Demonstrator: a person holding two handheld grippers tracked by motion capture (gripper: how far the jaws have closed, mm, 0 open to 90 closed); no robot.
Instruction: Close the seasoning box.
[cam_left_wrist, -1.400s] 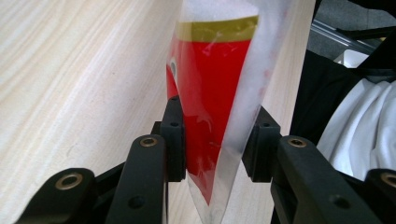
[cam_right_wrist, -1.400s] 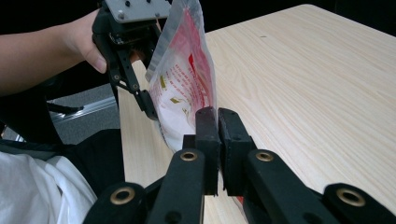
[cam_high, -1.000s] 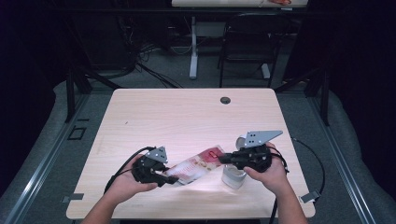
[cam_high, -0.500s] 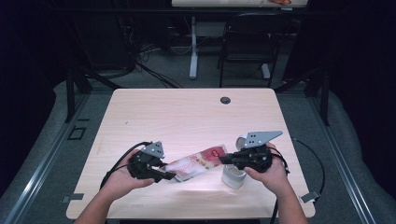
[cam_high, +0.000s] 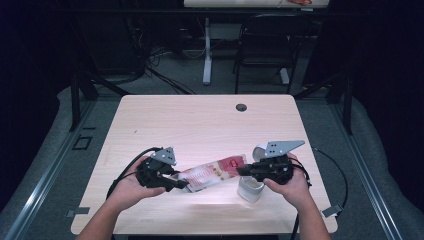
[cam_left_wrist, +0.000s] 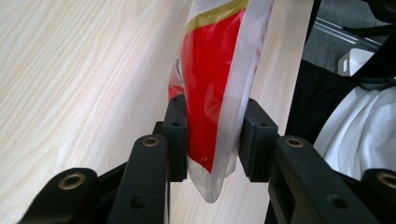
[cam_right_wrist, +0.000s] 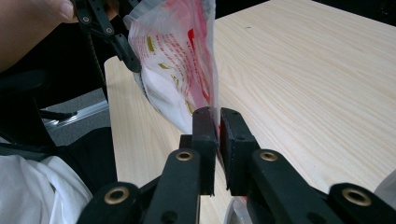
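Left tongs (cam_high: 184, 186) nudged; packet (cam_high: 215, 172) print unreadable.

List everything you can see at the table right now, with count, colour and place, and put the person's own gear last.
Table: one, pale wood, centre of the high view.
Bag: one, red and white plastic, held off the table between both grippers.
Cup: one, white, near edge, below the right gripper.
Grommet: one, dark, far edge of the table.
Chair: one, dark, behind the table.
Left gripper: one, black, jaws around the bag's lower end.
Right gripper: one, black, pinching the bag's thin edge; its jaws have just been opening a little.
Hands: two, one on each gripper.
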